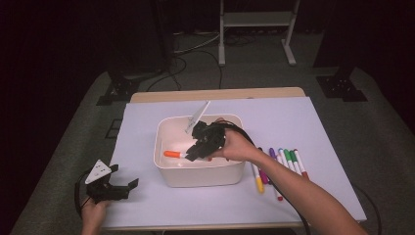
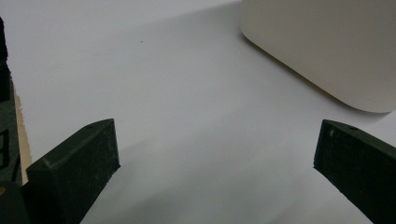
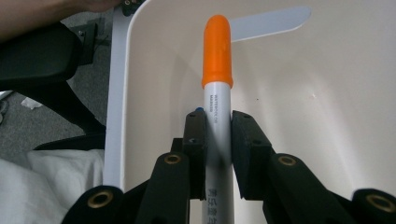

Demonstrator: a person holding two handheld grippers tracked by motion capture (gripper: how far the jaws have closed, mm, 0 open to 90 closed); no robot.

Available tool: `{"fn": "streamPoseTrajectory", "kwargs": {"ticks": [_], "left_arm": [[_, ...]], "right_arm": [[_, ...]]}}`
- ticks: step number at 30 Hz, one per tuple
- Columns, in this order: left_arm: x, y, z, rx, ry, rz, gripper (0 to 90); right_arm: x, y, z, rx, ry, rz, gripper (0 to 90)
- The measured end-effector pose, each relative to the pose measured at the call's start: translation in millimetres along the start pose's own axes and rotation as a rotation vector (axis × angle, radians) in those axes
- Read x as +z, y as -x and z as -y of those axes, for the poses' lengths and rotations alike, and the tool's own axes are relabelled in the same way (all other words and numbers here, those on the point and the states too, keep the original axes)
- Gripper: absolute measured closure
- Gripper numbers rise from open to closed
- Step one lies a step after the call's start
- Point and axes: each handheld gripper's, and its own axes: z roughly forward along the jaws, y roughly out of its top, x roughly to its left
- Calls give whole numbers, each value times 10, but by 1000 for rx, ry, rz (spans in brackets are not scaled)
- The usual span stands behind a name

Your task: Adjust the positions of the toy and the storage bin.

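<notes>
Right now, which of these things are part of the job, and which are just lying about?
In the job:
- orange-capped marker, clamped in the right gripper
- white bin
- loose markers beside the bin

Lying about:
- left gripper, open, idle
- metal stand on the floor behind the table

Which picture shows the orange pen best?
The right gripper view: the orange-capped marker stands close up, clamped between the right gripper jaws. The high view shows it small inside the white bin. The left gripper view catches the bin's corner.
</notes>
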Motion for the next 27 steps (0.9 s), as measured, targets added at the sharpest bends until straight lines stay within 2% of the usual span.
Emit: {"fn": "streamPoseTrajectory", "kwargs": {"ticks": [27], "left_arm": [[-2, -1, 1, -4, 1, 2, 0]], "right_arm": [[278, 8, 0, -2, -87, -31, 744]]}}
